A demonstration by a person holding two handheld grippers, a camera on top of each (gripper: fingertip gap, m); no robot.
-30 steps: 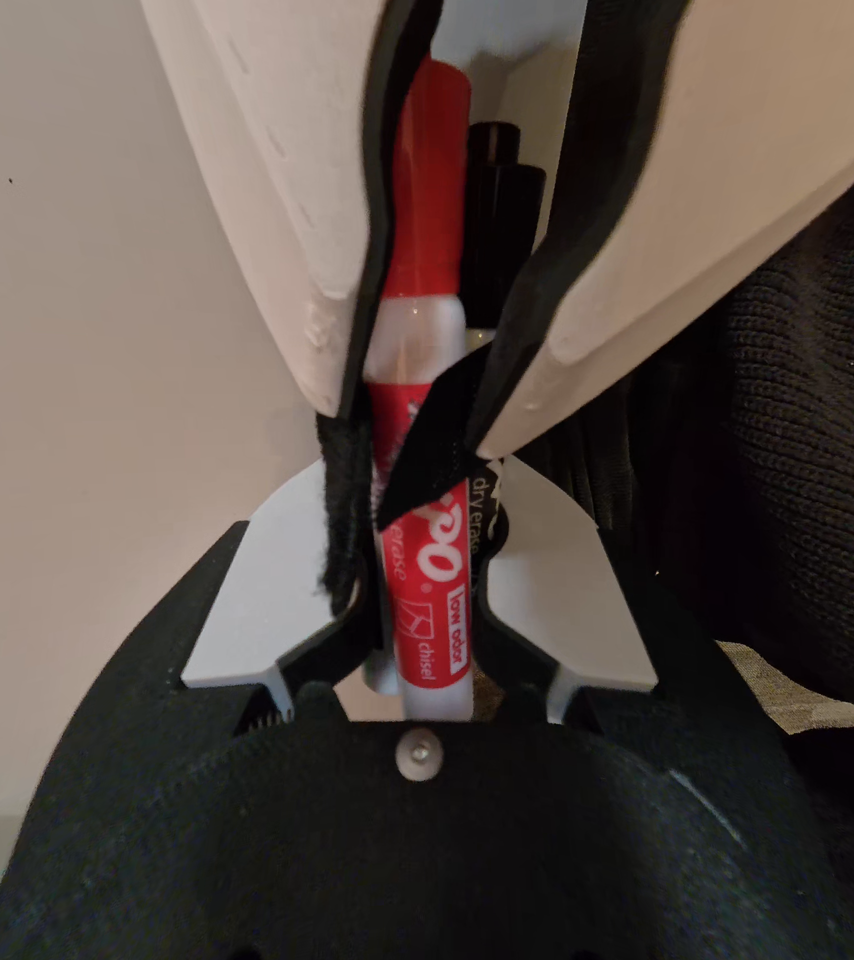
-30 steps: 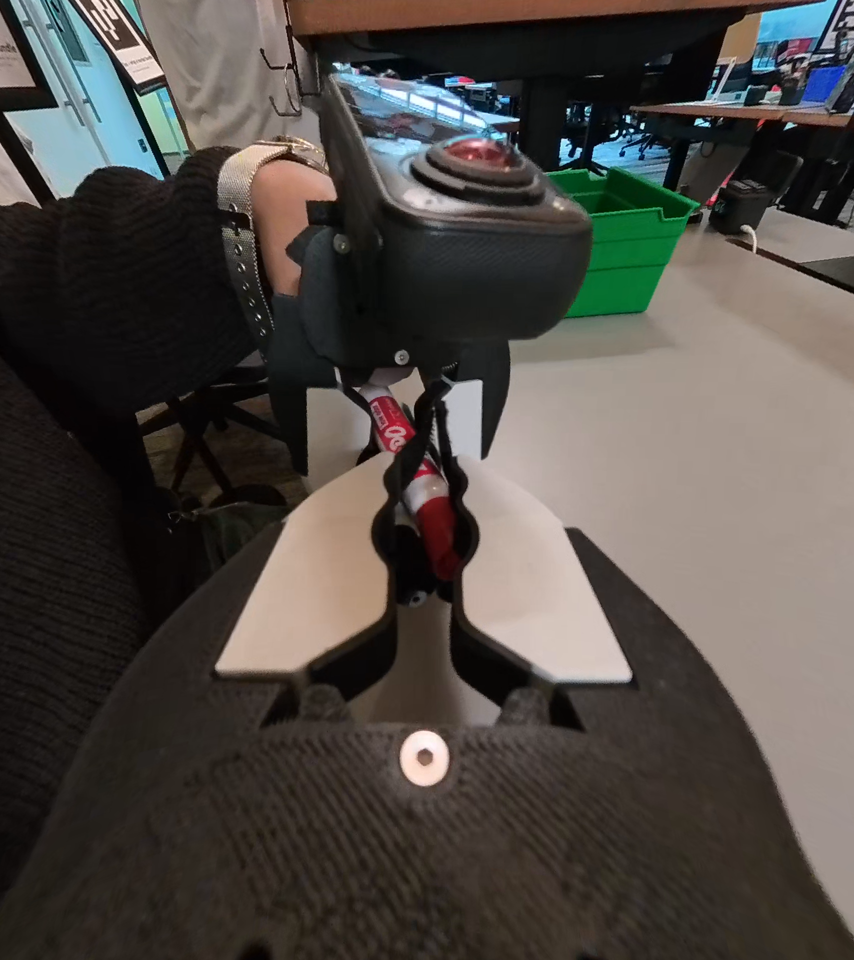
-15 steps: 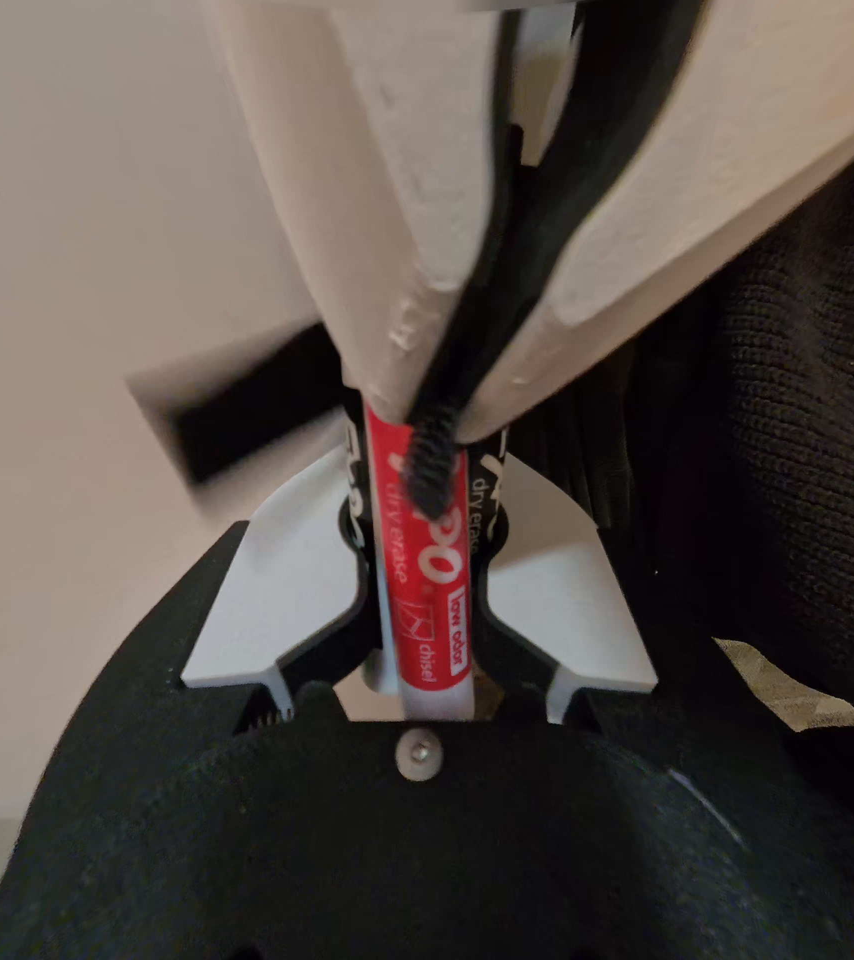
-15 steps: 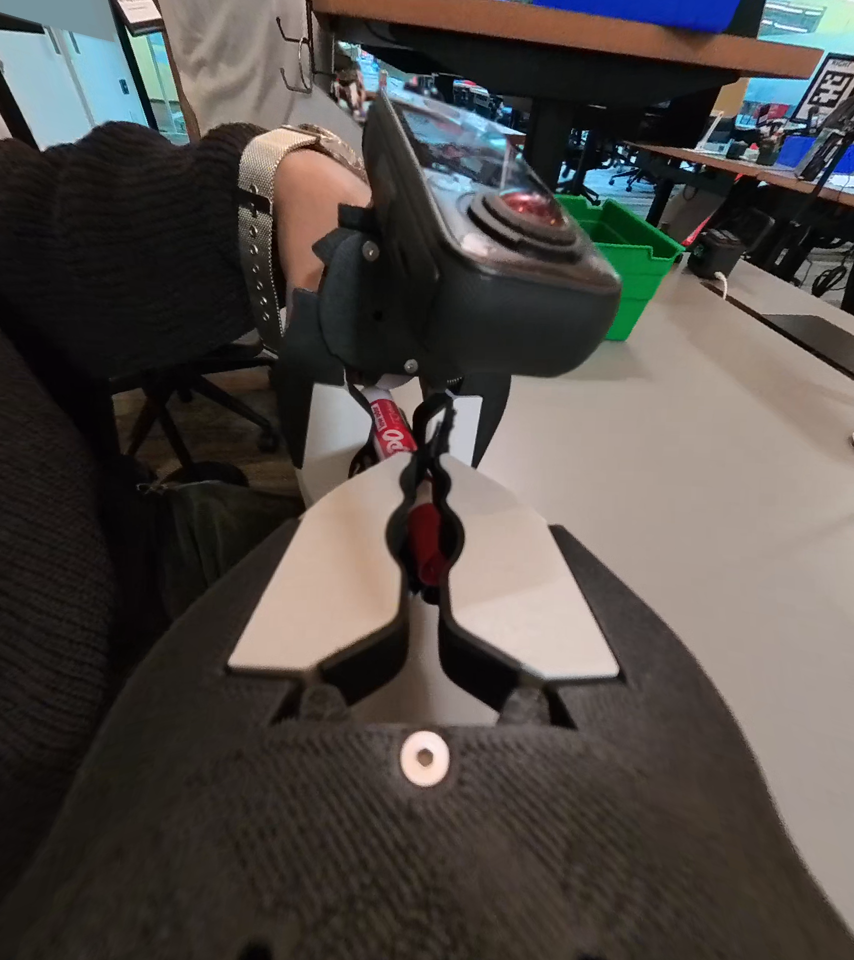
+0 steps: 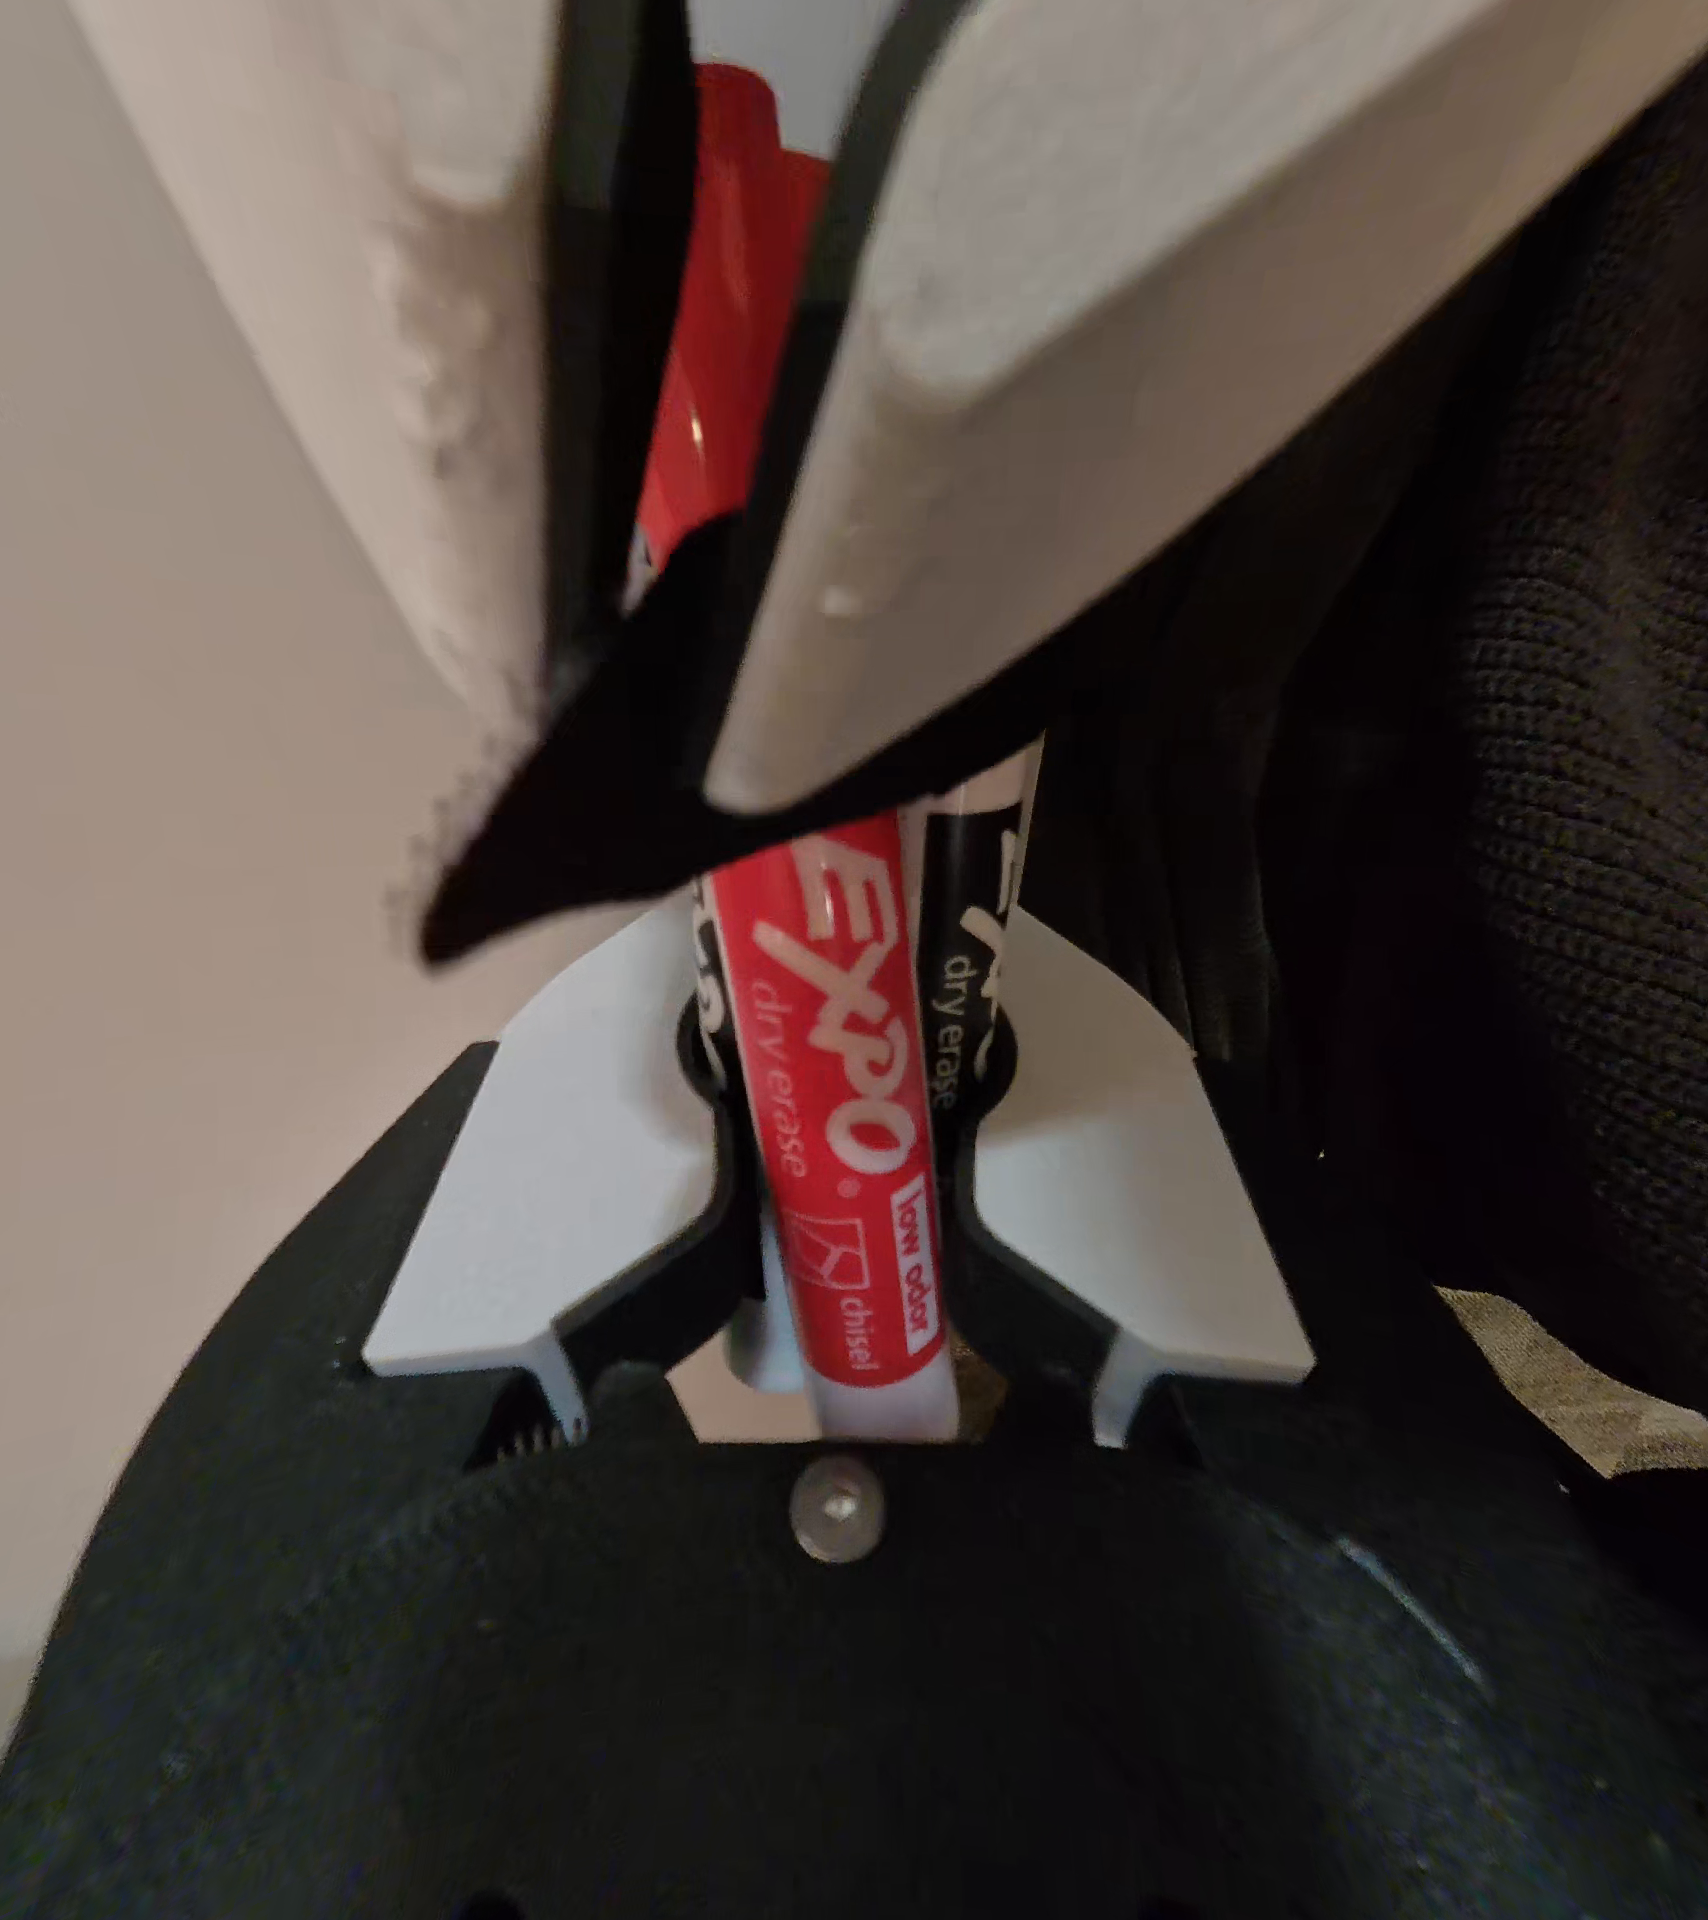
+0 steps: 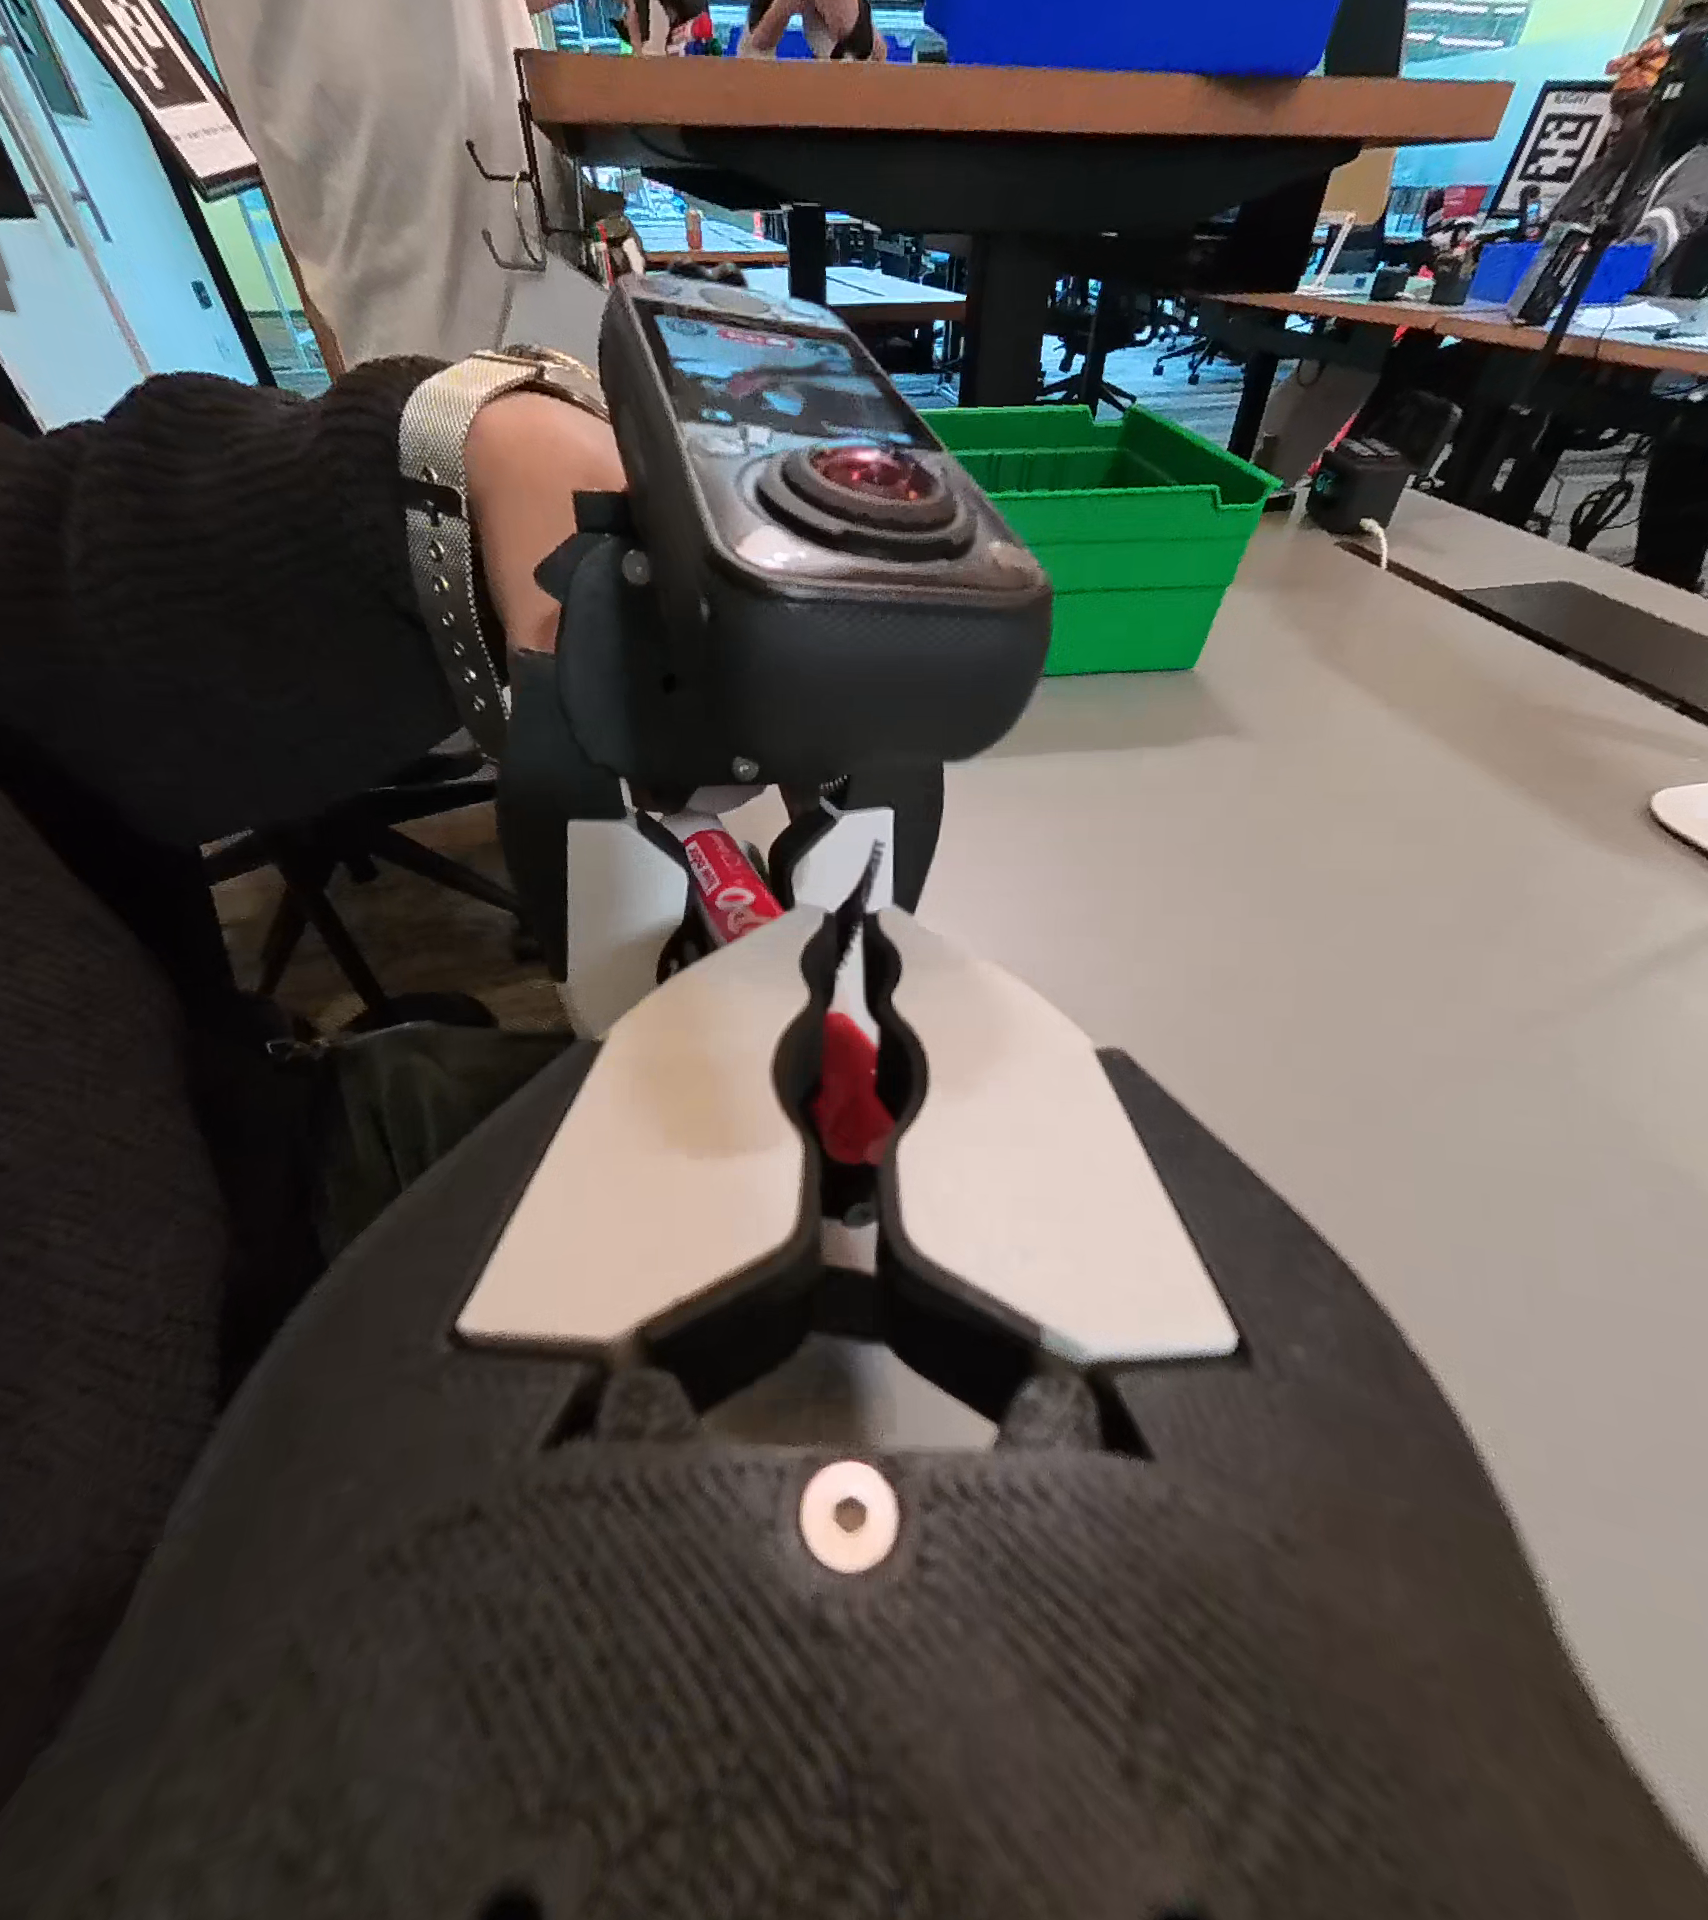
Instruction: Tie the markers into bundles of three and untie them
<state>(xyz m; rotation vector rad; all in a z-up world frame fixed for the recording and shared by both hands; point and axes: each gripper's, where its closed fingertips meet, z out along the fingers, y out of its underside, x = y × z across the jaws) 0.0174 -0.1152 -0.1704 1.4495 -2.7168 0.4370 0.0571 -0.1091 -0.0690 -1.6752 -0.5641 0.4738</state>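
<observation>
Holding the red-and-black dry-erase marker bundle (image 5: 834,1122) above the grey worktop's (image 6: 1349,987) near edge, our left gripper (image 5: 845,1049) clamps the barrels; our right gripper (image 6: 850,956) pinches the soft black strap (image 5: 611,821). Smooth, light barrels may slip, so we should grip mid-barrel.

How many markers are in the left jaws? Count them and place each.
3. The red marker sits in the middle, the right black marker beside it, the left black marker mostly hidden opposite. More may hide behind.
</observation>
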